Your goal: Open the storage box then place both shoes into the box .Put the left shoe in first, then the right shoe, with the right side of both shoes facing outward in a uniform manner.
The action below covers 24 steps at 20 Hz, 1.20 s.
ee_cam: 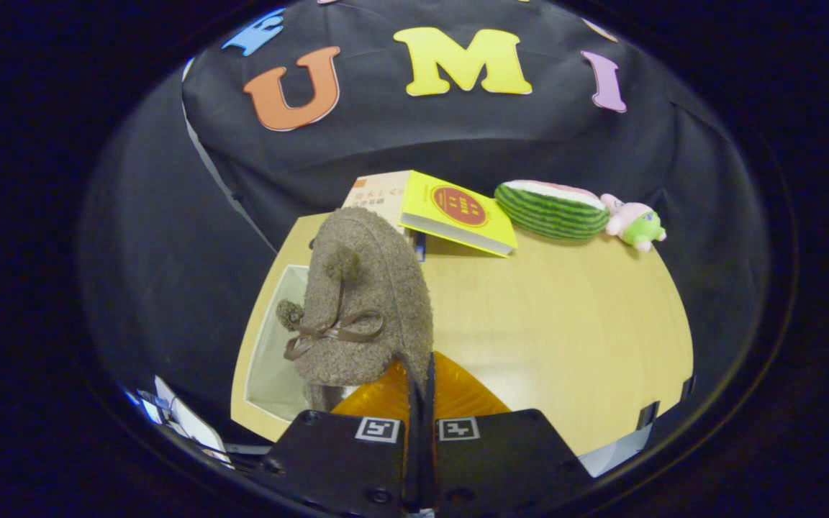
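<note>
The gripper (420, 385) is closed to a narrow slit, and the rear edge of a shoe (368, 302) is pinched between its fingers. The shoe is held toe-away, with its bow and pompoms uppermost, above the box (270, 352). The box is seen open on the table (573, 338), left of the fingers; its white inner wall is visible, and no other shoe can be made out inside, though much of the interior is hidden by the held shoe. Opening is judged done. Whether this is the left or right shoe cannot be told. Placement is judged pending.
</note>
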Motion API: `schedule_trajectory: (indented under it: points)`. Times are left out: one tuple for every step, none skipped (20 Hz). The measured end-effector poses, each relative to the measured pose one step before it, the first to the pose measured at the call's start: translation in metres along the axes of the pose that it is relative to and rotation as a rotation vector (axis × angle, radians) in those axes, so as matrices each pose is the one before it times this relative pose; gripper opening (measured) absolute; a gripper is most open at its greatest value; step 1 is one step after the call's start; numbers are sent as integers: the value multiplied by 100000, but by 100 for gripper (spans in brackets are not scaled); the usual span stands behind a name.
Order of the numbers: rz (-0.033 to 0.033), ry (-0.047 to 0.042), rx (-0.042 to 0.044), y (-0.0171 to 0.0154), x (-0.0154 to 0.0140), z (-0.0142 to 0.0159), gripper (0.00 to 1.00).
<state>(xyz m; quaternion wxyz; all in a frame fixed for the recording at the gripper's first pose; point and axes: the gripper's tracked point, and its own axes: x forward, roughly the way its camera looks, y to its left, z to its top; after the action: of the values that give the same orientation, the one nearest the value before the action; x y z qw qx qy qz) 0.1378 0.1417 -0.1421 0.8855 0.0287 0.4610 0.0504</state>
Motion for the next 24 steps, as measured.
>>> schedule_trajectory:
  points:
    - [1649, -1132, 1371, 755, 228, -51, 6]
    - [1322, -1329, 1383, 913, 350, 34, 6]
    - [1054, -1161, 1058, 1171, 312, 67, 6]
    - [556, -979, 1856, 647, 377, -12, 6]
    - [210, -426, 1893, 636, 453, -81, 6]
    - [-101, 86, 1470, 553, 531, -243, 6]
    - [36, 672, 1029, 535, 736, -260, 6]
    - [486, 794, 1364, 568, 634, -396, 6]
    - [745, 769, 913, 607, 620, -509, 6]
    - [-134, 1137, 375, 305, 698, -459, 6]
    - [-1228, 1692, 94, 92, 594, -554, 6]
    - [-1785, 2306, -218, -26, 538, -633, 6]
    - [-1670, 2454, -690, 54, 496, -674, 6]
    - [-983, 1826, -468, 130, 471, -466, 6]
    - [-84, 1020, -5, 196, 339, -290, 6]
    - [454, 449, 360, 236, 245, -233, 7]
    - [225, -532, 329, 44, 120, 81, 8]
    - [-658, -566, -646, -142, 43, 108, 10]
    - [-1301, -889, -448, -355, -67, 11, 10]
    - [-1048, -900, -689, -234, -37, 142, 10]
    - [-693, -1130, 641, -276, -73, 181, 10]
    - [-528, -1107, 781, -238, -81, 164, 10]
    - [-471, -690, 325, -274, -50, 93, 10]
    - [-456, -534, -204, -243, -4, 143, 11]
